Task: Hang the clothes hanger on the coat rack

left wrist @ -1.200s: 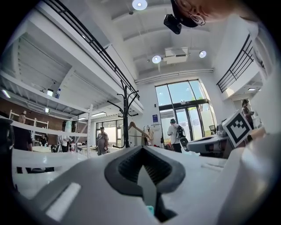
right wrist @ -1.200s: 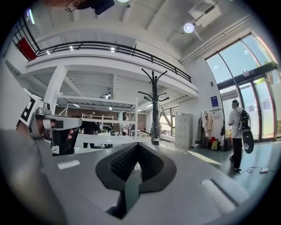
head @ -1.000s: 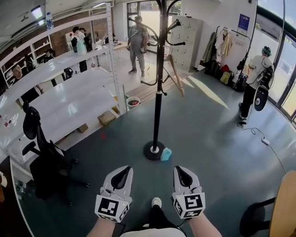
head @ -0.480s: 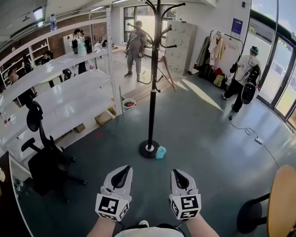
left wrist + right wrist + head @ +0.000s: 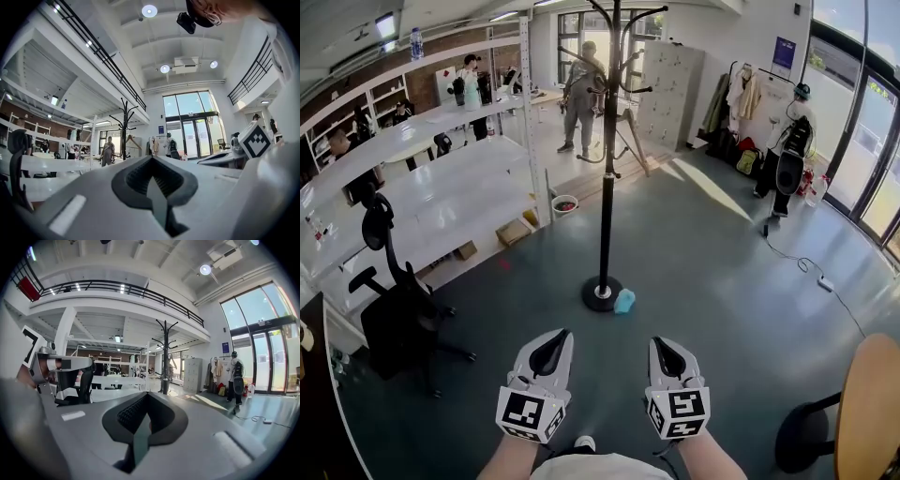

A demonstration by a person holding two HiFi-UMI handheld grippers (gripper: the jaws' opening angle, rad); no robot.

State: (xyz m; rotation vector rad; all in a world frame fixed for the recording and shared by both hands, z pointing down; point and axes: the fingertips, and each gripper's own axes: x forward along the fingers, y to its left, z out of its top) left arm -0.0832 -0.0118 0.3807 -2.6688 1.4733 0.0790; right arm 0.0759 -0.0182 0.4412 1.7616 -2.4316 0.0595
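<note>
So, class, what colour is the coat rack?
Black; the head view shows the coat rack best.

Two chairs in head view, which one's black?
The office chair on the left, beside the white shelving; the right-edge chair has a tan seat.

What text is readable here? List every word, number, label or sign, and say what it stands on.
No text can be read.
Blue sign on the far wall: print too small to read.
Left gripper and right gripper: black-and-white square marker patterns only, no letters or numbers.
</note>
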